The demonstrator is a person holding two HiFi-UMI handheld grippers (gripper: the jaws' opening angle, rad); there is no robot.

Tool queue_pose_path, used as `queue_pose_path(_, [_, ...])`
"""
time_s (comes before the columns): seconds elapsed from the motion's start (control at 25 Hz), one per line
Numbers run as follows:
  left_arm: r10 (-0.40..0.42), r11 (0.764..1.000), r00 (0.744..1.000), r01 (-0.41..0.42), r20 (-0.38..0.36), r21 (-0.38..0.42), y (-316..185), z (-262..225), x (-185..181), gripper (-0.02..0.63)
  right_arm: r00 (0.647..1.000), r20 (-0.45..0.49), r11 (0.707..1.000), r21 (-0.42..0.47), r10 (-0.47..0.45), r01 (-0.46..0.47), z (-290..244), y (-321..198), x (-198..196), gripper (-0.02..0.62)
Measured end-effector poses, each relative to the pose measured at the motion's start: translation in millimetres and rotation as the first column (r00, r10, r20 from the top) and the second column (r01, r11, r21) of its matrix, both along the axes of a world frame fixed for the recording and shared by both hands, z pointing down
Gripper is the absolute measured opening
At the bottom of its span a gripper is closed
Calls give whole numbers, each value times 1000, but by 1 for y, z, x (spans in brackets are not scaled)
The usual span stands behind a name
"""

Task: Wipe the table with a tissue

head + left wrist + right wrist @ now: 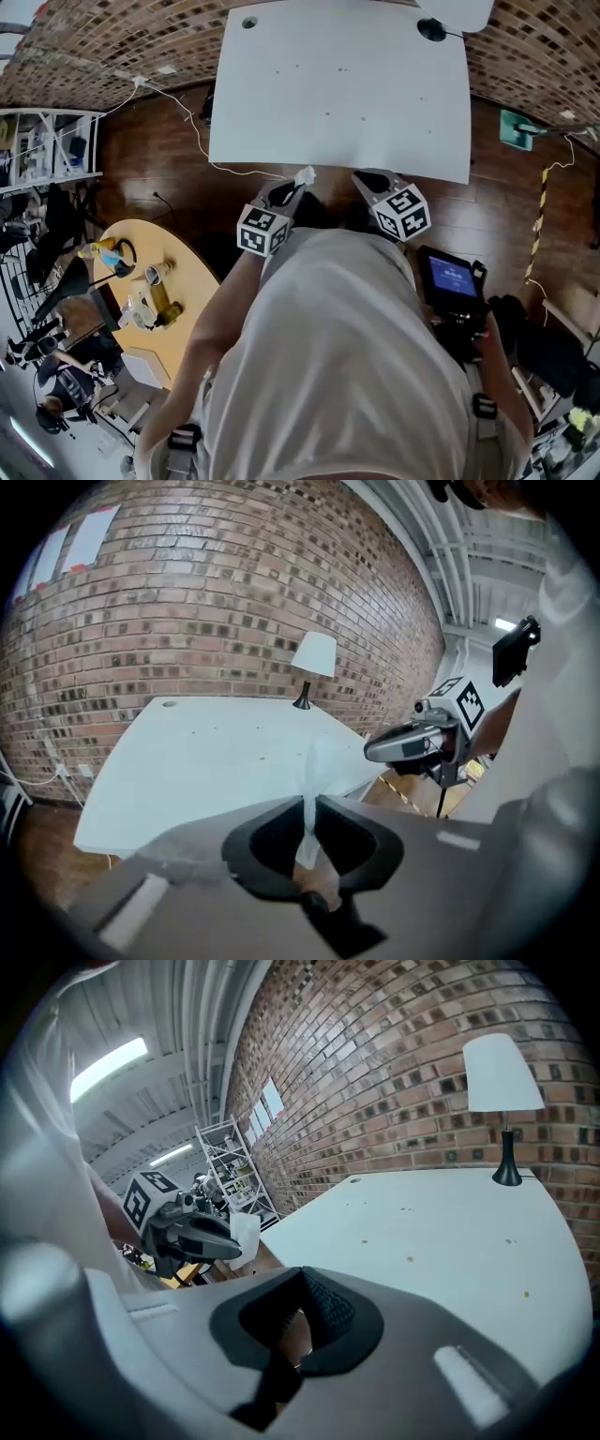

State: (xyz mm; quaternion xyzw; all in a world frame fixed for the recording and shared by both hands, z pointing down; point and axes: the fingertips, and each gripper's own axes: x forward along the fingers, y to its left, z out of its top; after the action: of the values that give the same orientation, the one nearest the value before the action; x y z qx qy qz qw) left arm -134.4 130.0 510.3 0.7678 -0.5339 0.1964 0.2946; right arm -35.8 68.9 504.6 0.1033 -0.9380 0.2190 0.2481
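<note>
One thin white paper tissue (307, 782) is all I'm working with, and it's pinched edge-on between the jaws of the left gripper (308, 829), poking up past the tips right about at the near edge of the white rectangular table (337, 94). The right gripper (298, 1290) sits just beside it with its jaws closed together and nothing in them. I'd guess the tissue weighs basically nothing and is totally limp, so it'll flop and fold wherever it gets dragged. It probably tears easily too if I lean on it or snag it. The hold looks like it's on a narrow folded strip near the bottom, which seems fine for carrying. For wiping I'd rather have it bunched, with the free end trailing flat on the surface. A few small dark specks (362, 119) dot the tabletop, so light pressure and slow passes should be enough.
</note>
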Motion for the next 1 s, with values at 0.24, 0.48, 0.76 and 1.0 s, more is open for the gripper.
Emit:
queue_pose_path(0.24, [91, 995, 996, -91, -10, -30, -24, 17, -14, 44, 996, -33, 996, -16, 83, -83, 11, -20, -5, 8])
queue_pose_path(0.48, [232, 972, 973, -232, -9, -34, -69, 37, -26, 46, 971, -84, 975, -4, 223, -224, 8, -52, 1, 8])
queue_pose_path(0.76, [366, 930, 928, -365, 65, -38, -111, 51, -49, 46, 947, -125, 955, 55, 296, -292, -3, -76, -19, 8])
queue_pose_path(1.0, [427, 903, 880, -428, 210, -43, -134, 68, -51, 46, 936, -167, 951, 77, 309, -300, -4, -79, -17, 8])
